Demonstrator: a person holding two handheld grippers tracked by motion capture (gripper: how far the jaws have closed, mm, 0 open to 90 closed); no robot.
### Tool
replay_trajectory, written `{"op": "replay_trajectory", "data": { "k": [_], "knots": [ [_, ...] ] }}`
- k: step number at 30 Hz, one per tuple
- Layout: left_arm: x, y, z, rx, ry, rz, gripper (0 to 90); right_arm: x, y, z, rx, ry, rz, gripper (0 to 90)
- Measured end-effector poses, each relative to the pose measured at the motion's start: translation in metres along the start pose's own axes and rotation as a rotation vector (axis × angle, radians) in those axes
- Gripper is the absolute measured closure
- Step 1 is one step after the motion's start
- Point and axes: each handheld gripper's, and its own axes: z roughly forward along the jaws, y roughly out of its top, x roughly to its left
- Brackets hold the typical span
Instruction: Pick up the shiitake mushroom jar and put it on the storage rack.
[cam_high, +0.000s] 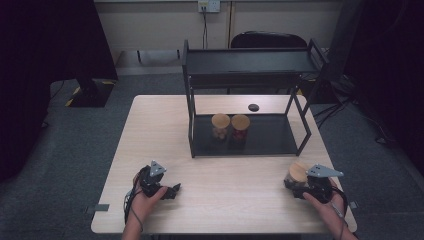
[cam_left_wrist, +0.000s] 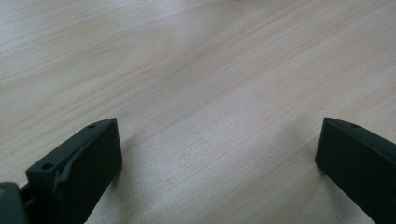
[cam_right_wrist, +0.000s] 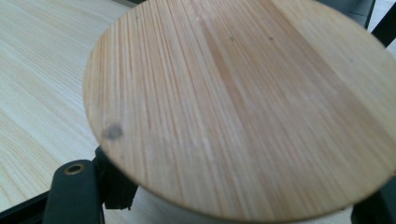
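Right claw (cam_high: 295, 186) sits at the near right corner of the desk (cam_high: 225, 200), wrapped around a glass jar with a bamboo lid (cam_high: 297, 172); in the right gripper view the round lid (cam_right_wrist: 243, 107) spreads across the frame with a black jaw at each lower corner hugging the pale jar body beneath, so I judge the claw grasping the jar rather than merely beside it, though how hard it presses I cannot tell. Jar stands upright, long axis vertical, lid level. The relation that matters: the black 2-tier rack (cam_high: 250, 65) lies forward and to the left of this jar, at the far middle of the desk, and its lower tray (cam_high: 270, 137) already carries 2 like jars, one with pale contents (cam_high: 220, 126) and one with red contents (cam_high: 240, 127), side by side in the left half. Bare tray lies to their right, on the side nearer the right hand, so the carry likely runs forward and left, under the upper shelf. Left claw (cam_high: 172, 191) rests low over the near left of the desk, well apart from every jar; in the left gripper view its jaws stand wide apart over bare wood (cam_left_wrist: 210, 93), released, holding nothing. Desk top is pale wood grain. A small dark disc (cam_high: 253, 107) lies behind the rack. Room: grey carpet, a dark chair (cam_high: 267, 39) past the desk, a wall socket (cam_high: 208, 5).
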Motion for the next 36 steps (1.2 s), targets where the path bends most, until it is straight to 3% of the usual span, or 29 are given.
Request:
{"op": "replay_trajectory", "data": {
  "k": [10,23,36],
  "knots": [
    [0.000,0.000,0.000,-0.001,0.001,-0.001,0.2,0.003,0.005,0.001,0.005,-0.001,-0.043,25.8],
    [0.000,0.000,0.000,-0.001,0.001,-0.002,0.2,0.014,0.015,0.009,0.016,0.053,-0.046,25.8],
    [0.000,0.000,0.000,-0.001,0.001,-0.002,0.2,0.018,0.027,0.020,0.026,0.077,-0.040,25.8]
  ]
}}
